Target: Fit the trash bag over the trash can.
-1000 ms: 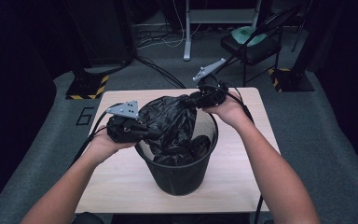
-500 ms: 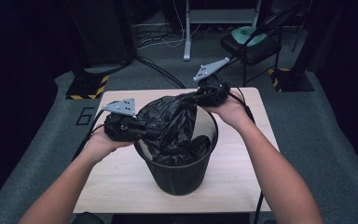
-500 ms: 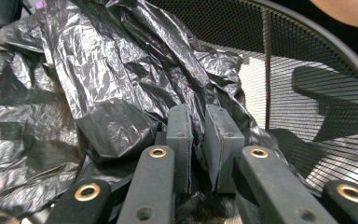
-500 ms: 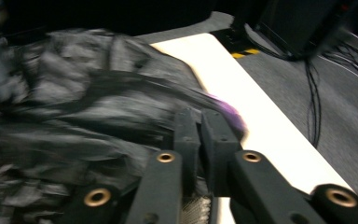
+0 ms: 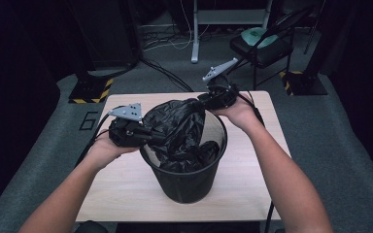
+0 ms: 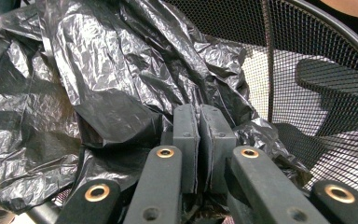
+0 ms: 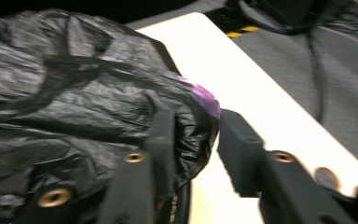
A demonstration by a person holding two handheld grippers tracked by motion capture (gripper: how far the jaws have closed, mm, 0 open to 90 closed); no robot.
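1. The black bin liner [image 5: 179, 127] is thin, glossy plastic film, crumpled into sharp creases that catch the light; part of it sags into the bin and part is drawn up above the rim.
2. The wastebasket [image 5: 190, 180] is a round black wire-mesh tub with a smooth rolled rim, standing upright near the middle of the pale wooden table [image 5: 121, 194].
3. The raised part of the liner stretches in a band from the near left to the far right, across the bin's mouth, between the two grippers.
4. The left gripper [image 6: 198, 140] sits at the bin's left rim, its flat black pads pressed together with a fold of liner pinched between them.
5. The right gripper [image 7: 193, 135] is at the far right of the rim. Its jaws stand apart, with a bulge of liner lying in the gap against one jaw; a small purple patch [image 7: 204, 97] shows on the film there.
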